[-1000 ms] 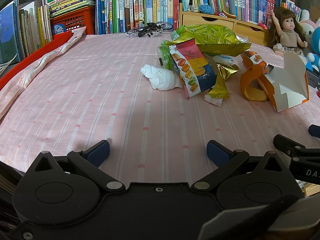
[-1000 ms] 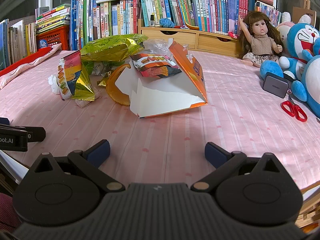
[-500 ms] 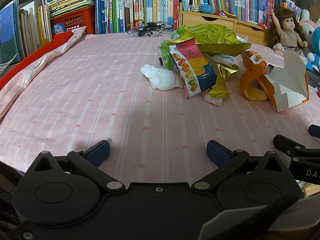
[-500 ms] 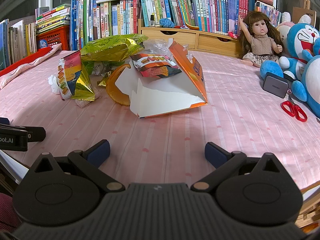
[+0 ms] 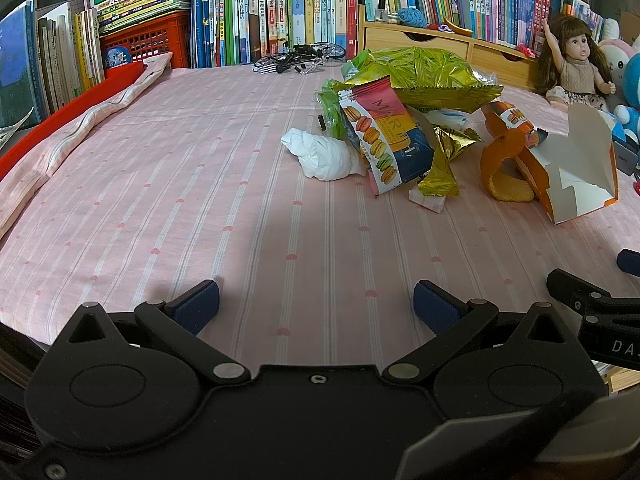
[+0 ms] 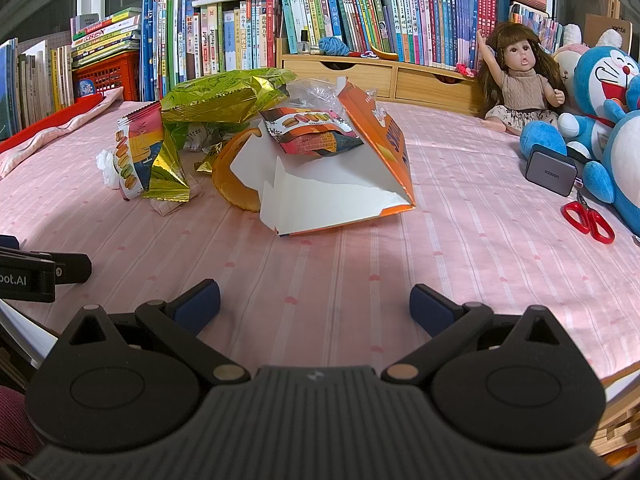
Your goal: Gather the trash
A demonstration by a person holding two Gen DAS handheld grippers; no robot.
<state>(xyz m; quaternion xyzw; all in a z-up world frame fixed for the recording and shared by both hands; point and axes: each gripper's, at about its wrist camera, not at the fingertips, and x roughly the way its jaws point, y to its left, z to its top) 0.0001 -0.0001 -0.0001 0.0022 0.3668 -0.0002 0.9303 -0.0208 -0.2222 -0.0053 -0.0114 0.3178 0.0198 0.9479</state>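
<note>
Trash pile on pink cloth, both grippers low at the near edge, empty.

Left gripper (image 5: 316,300): fingers spread wide, nothing between them; pile lies well ahead and to its right: tissue (image 5: 322,154) nearest, macaron wrapper (image 5: 382,136) just beside it, green bag (image 5: 420,74) on top. Right gripper (image 6: 314,300): fingers likewise apart and empty; torn orange box (image 6: 340,188) lies straight ahead, peel (image 6: 232,176) touching its left side, gold wrapper (image 6: 166,172) farther left. Both grippers level, pointing forward over the cloth (image 6: 460,240).
</note>
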